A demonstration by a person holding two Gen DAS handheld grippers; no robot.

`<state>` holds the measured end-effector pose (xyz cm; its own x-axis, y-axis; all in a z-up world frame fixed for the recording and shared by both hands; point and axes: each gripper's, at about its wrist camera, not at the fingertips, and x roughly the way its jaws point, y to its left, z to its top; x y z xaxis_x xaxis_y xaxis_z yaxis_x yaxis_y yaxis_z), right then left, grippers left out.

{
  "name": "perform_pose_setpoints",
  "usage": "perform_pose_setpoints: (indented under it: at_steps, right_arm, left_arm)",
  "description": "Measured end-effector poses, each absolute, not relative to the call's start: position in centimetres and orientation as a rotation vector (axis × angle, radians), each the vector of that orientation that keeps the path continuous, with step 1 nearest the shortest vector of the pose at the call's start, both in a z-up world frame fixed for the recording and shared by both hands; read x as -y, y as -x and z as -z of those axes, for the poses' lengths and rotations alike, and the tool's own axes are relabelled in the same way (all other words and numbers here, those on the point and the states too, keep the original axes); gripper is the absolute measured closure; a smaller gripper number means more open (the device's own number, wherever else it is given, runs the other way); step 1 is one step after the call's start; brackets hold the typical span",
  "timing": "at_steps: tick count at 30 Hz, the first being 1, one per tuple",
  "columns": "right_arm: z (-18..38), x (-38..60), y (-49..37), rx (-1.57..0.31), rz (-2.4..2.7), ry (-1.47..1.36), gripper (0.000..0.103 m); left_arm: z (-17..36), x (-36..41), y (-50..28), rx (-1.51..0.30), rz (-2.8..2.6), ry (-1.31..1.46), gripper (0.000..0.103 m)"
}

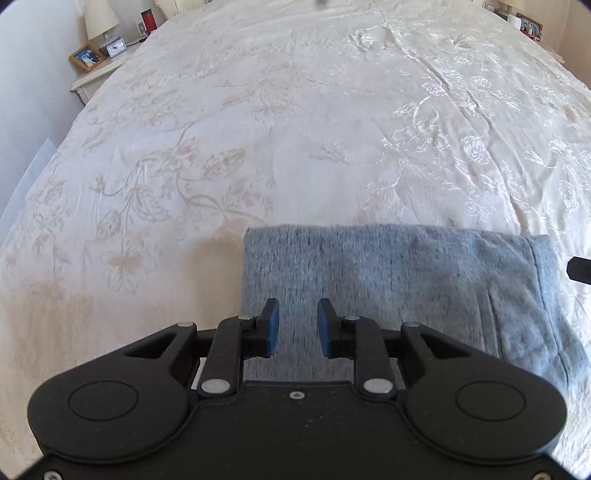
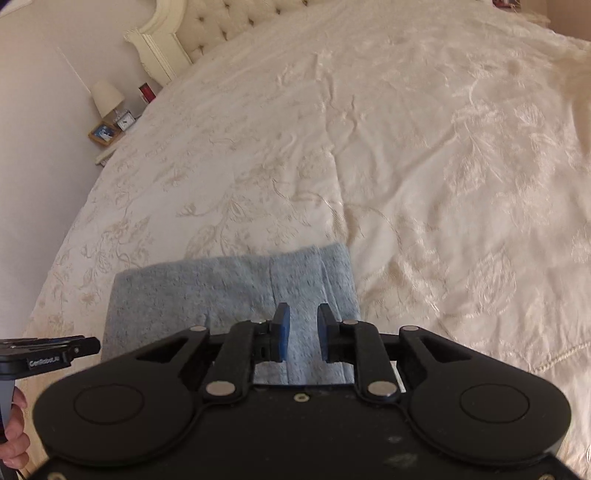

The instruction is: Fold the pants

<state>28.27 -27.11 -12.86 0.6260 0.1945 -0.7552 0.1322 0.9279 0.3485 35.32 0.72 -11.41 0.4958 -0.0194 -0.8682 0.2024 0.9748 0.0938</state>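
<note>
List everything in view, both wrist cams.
pants: 1, grey-blue, folded, lying on the near part of the bed
bedspread: 1, cream with floral pattern, covers the bed
headboard: 1, cream, tufted, far end
nightstand: 1, off-white, far left of the bed
lamp: 1, cream shade, on nightstand
photo frame: 1, wood, on nightstand
clock: 1, white face, beside the frame
red item: 1, on nightstand, too small to identify
left gripper: black, blue fingers apart, over the pants, empty
right gripper: black, blue fingers apart, over the pants, empty
hand: 1, holds the left gripper's handle
</note>
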Motion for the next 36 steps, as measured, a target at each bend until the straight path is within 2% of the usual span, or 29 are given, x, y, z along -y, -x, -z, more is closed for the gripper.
perform_pose_setpoints:
  at_steps: [5,10,14,20,24,25,30,36]
  right_arm:
    - [13.8,25.3,-32.1,-0.906,-0.052,-0.329,0.083]
    - [16.7,24.4,-34.1,-0.989,-0.021,-0.271,0.082]
    - [18.6,24.2,-34.5,-1.014,-0.002,-0.245,0.075]
    - [19.3,23.5,-34.7,-1.017,0.011,-0.203,0.073]
    - [19.1,23.4,-34.7,-1.022,0.025,-0.167,0.065]
    - [18.9,23.5,-34.6,-1.023,0.034,-0.164,0.058]
    - [17.1,24.6,-32.5,-0.968,0.044,-0.224,0.057]
    - [16.1,24.4,-27.5,-0.96,0.042,-0.255,0.057]
  left_arm:
    - [14.2,0.1,-39.5,-1.104,0.046,-0.193,0.066]
    - [17.2,-0.2,-41.5,-1.173,0.03,-0.204,0.066]
    - [18.0,0.0,-41.5,-1.165,0.052,-0.251,0.067]
    - [17.4,0.0,-40.8,-1.146,0.077,-0.283,0.066]
    - [15.1,-1.2,-39.2,-1.12,0.083,-0.214,0.066]
    - [14.5,-1.7,-38.6,-1.115,0.083,-0.197,0.066]
    - [13.2,-3.6,-34.1,-1.109,0.112,-0.133,0.066]
    - [14.7,-3.9,-28.5,-1.176,0.15,-0.168,0.066]
